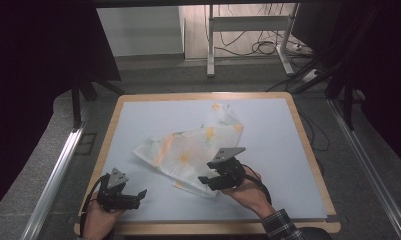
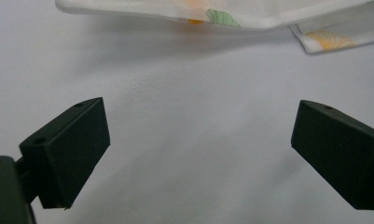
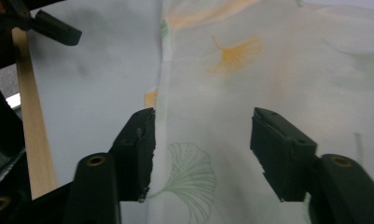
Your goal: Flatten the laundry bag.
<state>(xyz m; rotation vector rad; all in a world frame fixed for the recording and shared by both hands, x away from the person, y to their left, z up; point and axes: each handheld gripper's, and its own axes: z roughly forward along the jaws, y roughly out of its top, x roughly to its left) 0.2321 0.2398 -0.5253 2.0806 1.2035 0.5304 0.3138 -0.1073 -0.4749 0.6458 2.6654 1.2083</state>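
Cloth (image 1: 188, 150) printed with orange and green leaves lies crumpled across the middle of the pale table (image 1: 268, 165), spread from its far edge toward my near side. My right gripper (image 3: 201, 149) hangs over the cloth's near edge, jaws partly apart with the fabric and its hem showing between them, the pads not pressing on it. My left gripper (image 2: 198, 149) sits well short of the cloth, jaws wide, nothing between them but bare table.

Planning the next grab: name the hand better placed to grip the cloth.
Right. The right gripper has its open jaws over the cloth edge; the left gripper sits open over bare table, short of it.
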